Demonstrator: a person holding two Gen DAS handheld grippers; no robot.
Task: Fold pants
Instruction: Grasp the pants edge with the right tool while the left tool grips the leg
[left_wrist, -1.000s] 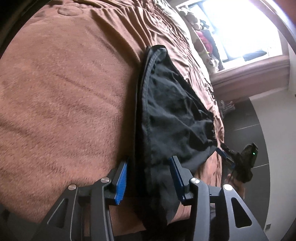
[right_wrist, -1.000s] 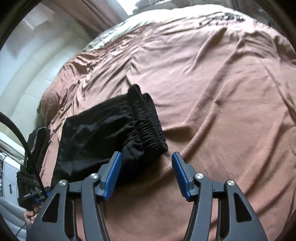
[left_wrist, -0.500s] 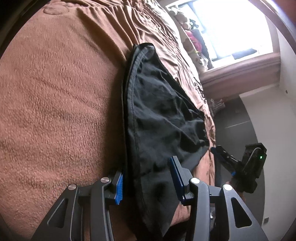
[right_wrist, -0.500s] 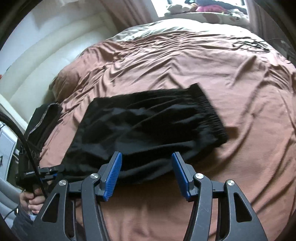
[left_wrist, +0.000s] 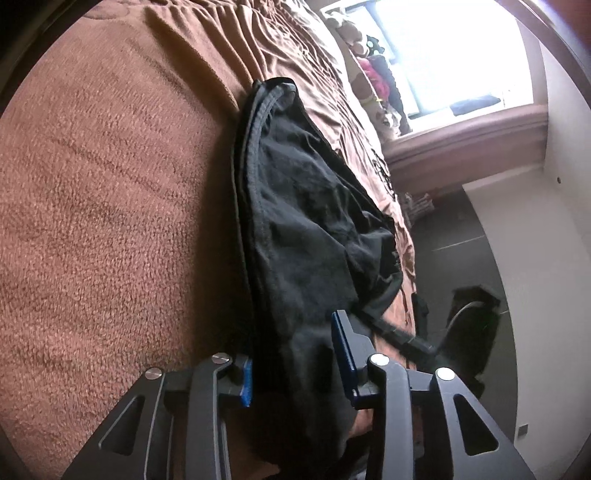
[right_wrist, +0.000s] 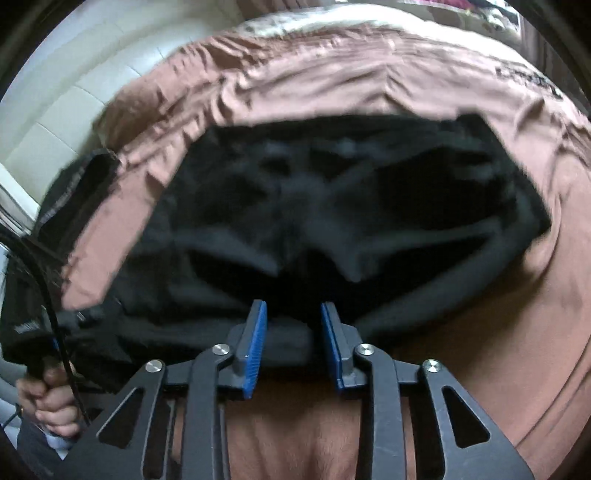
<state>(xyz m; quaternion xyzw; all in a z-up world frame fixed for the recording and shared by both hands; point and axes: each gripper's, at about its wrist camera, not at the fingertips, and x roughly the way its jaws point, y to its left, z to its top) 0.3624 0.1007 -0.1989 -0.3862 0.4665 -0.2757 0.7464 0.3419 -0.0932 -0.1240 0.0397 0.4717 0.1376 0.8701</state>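
Your black pants (left_wrist: 317, 236) are lying bunched on the brown bed (left_wrist: 110, 206). Your left gripper (left_wrist: 295, 362) is sitting with fingers spread around their near edge, and your right gripper (right_wrist: 293, 332) is straddling the opposite edge, fingers apart too.

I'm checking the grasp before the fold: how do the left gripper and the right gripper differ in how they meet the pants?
The left gripper has its jaws set wide, straddling the black pants at their near end; the right gripper has narrower jaws at the pants' near edge on the brown blanket. The left view is sharp, the right blurred. Both look open with fabric between the blue pads, neither clamped.
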